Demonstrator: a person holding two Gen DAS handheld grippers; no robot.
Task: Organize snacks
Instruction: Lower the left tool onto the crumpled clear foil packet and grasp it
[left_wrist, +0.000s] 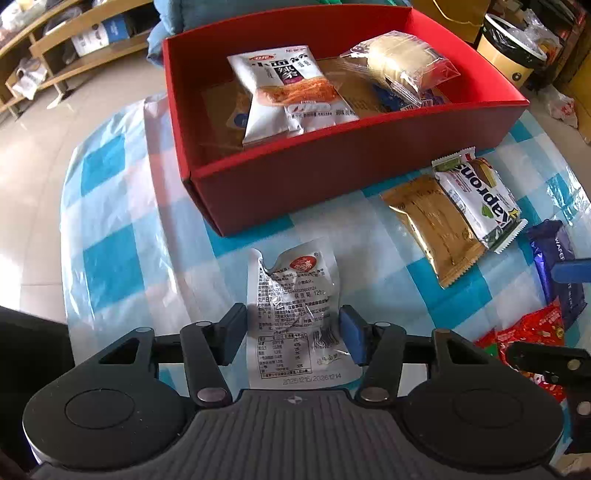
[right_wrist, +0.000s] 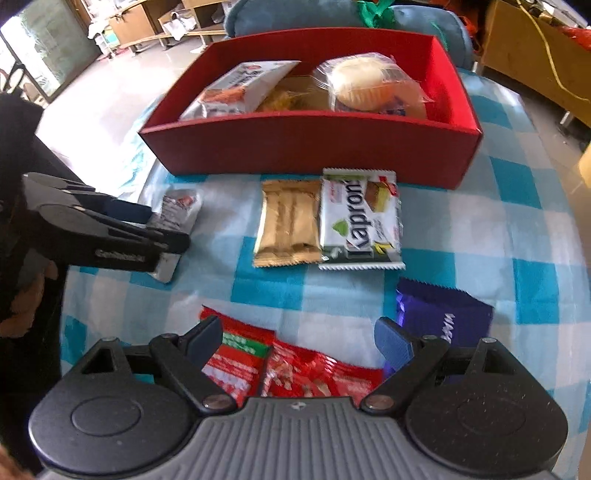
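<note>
Left gripper pinching white printed sachet flat on checked tabletop, near red box; right gripper open above red snack packets.

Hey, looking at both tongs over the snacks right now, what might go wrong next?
1. The left tongs straddle the crinkled clear-and-white printed snack pouch; thin film may buckle or slip out rather than lift cleanly.
2. The right tongs stand open over overlapping glossy red snack packets, with the purple wafer wrapper beside one finger, so they may catch two items.
3. The red cardboard box has a tall near wall; a low carry may snag it.
</note>
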